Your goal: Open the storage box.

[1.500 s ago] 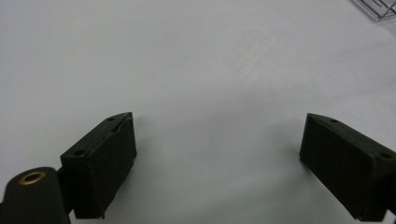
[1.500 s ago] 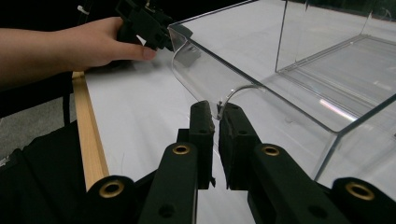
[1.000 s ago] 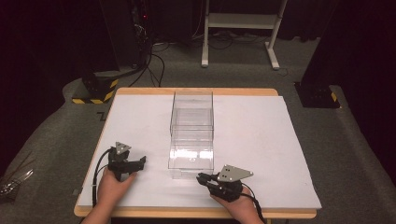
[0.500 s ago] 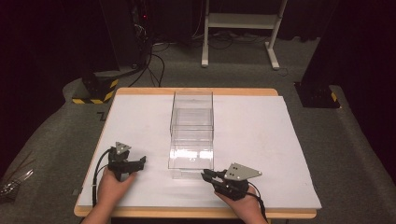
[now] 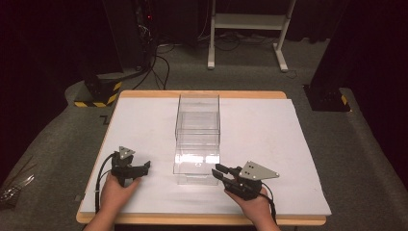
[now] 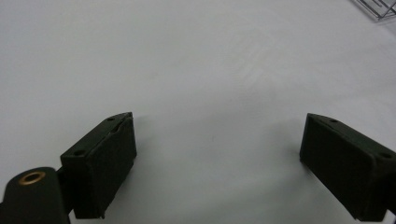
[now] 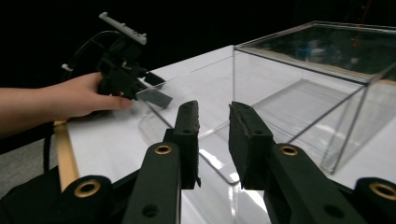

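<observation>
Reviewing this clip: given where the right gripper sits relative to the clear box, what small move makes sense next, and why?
Probably ease the right gripper forward so its jaws straddle the front lip of the clear box. Its narrowly parted jaws already point at that low curved front edge, with nothing between them yet. The left gripper rests open on the white table cover, apart from the box.

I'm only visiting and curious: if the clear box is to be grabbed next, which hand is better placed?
Probably the right. The right gripper points at the clear box's near end, its fingers narrowly parted over the front lip. The left gripper sits off to the side, open over bare white table.
</observation>
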### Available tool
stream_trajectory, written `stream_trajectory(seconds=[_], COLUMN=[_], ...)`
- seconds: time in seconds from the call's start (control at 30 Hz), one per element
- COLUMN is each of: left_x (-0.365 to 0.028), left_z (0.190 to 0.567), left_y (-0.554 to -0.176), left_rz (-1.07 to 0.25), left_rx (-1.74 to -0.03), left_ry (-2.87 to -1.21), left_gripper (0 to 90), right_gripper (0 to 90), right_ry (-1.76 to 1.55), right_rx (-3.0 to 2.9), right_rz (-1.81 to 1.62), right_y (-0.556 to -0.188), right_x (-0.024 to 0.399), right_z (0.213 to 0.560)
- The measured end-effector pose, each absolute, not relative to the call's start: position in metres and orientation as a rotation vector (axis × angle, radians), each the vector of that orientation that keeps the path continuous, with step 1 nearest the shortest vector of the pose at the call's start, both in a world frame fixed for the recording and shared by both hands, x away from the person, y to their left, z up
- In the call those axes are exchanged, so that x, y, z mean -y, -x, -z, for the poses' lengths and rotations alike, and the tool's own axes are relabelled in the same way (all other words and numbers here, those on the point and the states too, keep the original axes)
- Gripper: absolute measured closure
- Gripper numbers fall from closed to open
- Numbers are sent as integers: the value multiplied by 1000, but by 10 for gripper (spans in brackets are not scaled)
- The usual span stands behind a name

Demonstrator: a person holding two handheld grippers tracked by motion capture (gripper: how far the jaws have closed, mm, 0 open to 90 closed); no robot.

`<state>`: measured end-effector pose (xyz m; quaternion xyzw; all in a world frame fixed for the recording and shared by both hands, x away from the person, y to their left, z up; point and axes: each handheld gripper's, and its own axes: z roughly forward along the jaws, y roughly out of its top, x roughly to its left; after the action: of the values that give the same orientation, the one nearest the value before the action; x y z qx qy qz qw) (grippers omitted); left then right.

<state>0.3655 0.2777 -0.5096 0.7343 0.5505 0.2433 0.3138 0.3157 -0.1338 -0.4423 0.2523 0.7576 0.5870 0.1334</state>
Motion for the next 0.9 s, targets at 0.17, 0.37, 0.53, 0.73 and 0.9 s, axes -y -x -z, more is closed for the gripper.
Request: stream_trajectory(seconds=[0.17, 0.37, 0.53, 0.73, 0.9], left_x=[-278, -278, -278, -278, -278], left_z=[510, 510, 510, 510, 509], left_y=[-365, -365, -365, -365, -365], left_rz=[-642, -642, -642, -641, -641], left_rx=[-1451, -1451, -1451, -1451, -1450], left_ry=[-1936, -1935, -1936, -1935, -1940], left_gripper=[112, 112, 111, 112, 112], right_gripper=[691, 637, 600, 570, 553], right_ry=[-780, -857, -925, -982, -1028], right_rx=[-2157, -2099, -2079, -2057, -2038], right_rz=[-1647, -1568, -1483, -1380, -1267], right_y=[-324, -335, -343, -351, -356], right_x=[140, 155, 168, 184, 202], right_z=[442, 447, 454, 462, 468])
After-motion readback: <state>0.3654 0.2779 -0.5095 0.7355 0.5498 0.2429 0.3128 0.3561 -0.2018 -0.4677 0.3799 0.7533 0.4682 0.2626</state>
